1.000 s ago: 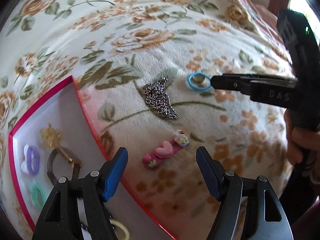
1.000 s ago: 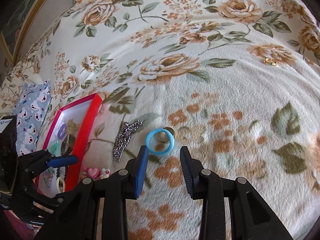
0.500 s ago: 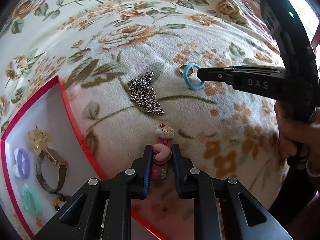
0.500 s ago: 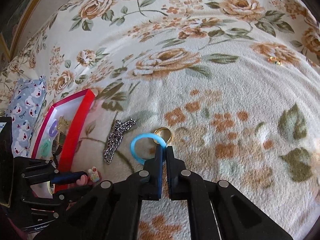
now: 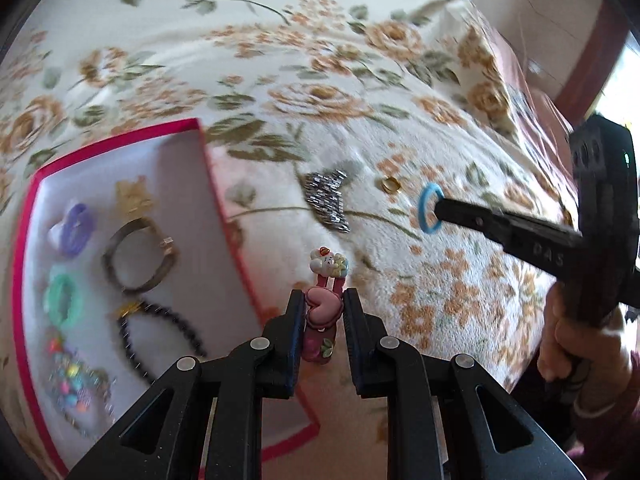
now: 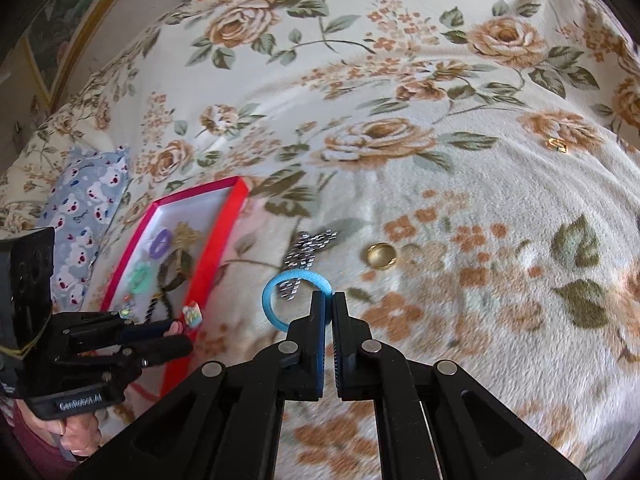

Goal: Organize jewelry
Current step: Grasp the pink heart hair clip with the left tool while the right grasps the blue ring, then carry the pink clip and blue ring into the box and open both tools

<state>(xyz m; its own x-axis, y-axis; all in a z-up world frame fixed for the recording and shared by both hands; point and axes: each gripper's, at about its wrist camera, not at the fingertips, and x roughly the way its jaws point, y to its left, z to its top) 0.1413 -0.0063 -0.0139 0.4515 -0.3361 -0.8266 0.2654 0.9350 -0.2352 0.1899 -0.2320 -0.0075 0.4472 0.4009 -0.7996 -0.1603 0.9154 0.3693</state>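
Pink hair clip clamped between left jaws, blue hair tie pinched in closed right jaws

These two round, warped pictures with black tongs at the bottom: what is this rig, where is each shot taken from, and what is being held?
No robot here: a person holds a two-finger gripper in each hand, and a fisheye camera on each looks along its fingers.

In the left wrist view, the left gripper is shut on a pink hair clip, beside the red tray that already holds bracelets and rings. The right gripper shows at the side.

In the right wrist view, the right gripper is shut on a blue ring.

A silver chain and a gold ring lie loose on the floral blanket.
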